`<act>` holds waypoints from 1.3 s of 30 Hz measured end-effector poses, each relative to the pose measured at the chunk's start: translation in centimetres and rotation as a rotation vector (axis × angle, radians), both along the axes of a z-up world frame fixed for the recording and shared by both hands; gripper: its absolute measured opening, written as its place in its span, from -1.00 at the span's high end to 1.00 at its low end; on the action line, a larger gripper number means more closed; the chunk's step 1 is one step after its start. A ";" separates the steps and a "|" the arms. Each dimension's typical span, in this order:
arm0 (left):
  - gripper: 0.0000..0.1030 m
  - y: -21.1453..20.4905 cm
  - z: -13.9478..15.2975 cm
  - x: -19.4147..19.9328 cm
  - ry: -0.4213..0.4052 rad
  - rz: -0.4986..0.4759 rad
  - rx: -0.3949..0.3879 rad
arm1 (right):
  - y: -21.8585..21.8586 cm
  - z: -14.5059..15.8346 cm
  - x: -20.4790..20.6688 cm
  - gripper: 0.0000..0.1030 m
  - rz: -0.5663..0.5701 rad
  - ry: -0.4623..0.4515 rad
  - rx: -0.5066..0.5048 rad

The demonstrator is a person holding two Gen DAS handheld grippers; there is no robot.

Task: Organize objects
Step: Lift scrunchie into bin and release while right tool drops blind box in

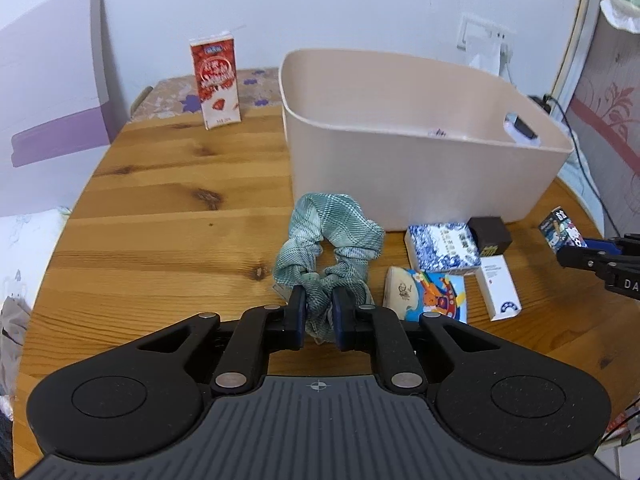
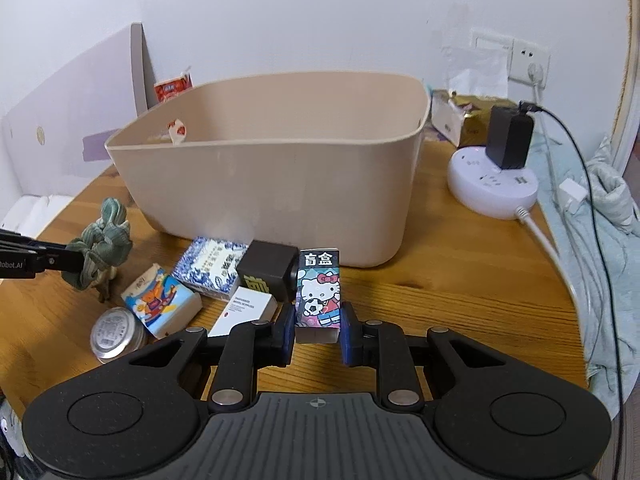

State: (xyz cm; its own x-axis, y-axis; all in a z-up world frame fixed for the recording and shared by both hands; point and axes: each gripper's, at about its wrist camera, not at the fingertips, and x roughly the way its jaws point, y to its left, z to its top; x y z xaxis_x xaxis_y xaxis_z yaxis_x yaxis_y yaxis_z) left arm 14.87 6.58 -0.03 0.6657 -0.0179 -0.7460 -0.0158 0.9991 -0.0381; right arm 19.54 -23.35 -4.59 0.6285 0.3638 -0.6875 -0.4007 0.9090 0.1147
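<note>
— Left wrist view says both claws are loaded at once. The left gripper (image 1: pixel 319 312) has its jaws pinched narrow on the green scrunchie (image 1: pixel 328 236), which sits low over the wooden table (image 1: pixel 160 216), just in front of the beige bin (image 1: pixel 420 176).

— And the right gripper (image 2: pixel 318 330)?

— Closed on the sides of the Hello Kitty blind box (image 2: pixel 319 292), held upright near the bin's front wall. I'd call the job barely begun: nothing I can see has landed in the bin, though neither camera looks down to its floor, so I can't swear to that.

— What's left outside?

— A cluster in front of the bin: the blue-and-white patterned box (image 2: pixel 214 266), the dark cube box (image 2: pixel 268 274), the white carton (image 2: pixel 248 310), the cartoon tissue pack (image 2: pixel 162 306). Plus the red milk carton (image 1: pixel 216 84) standing well apart at the far-left end of the table.

— Do the two views disagree?

— They fill each other in. Only the right wrist view shows the round metal tin (image 2: pixel 116 334) beside the tissue pack, the white power hub (image 2: pixel 494 184) with its black charger, and the left claw from the side, scrunchie bunched in it. Only the left wrist view shows the milk carton whole; from the right it peeks over the bin's rim.
</note>
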 end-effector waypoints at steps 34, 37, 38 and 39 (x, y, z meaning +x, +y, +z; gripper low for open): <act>0.74 -2.7 8.3 7.5 -0.206 -0.039 -0.015 | -0.9 10.8 3.7 0.60 -0.063 -0.318 0.059; 0.74 -3.4 7.2 9.7 -0.167 -0.045 -0.013 | -0.3 10.3 5.1 0.60 -0.056 -0.304 0.035; 0.74 -3.7 6.7 10.5 -0.152 -0.046 -0.008 | -0.1 10.0 5.6 0.60 -0.054 -0.296 0.029; 0.74 -3.9 6.3 11.0 -0.140 -0.047 -0.005 | 0.1 9.7 6.1 0.60 -0.054 -0.285 0.022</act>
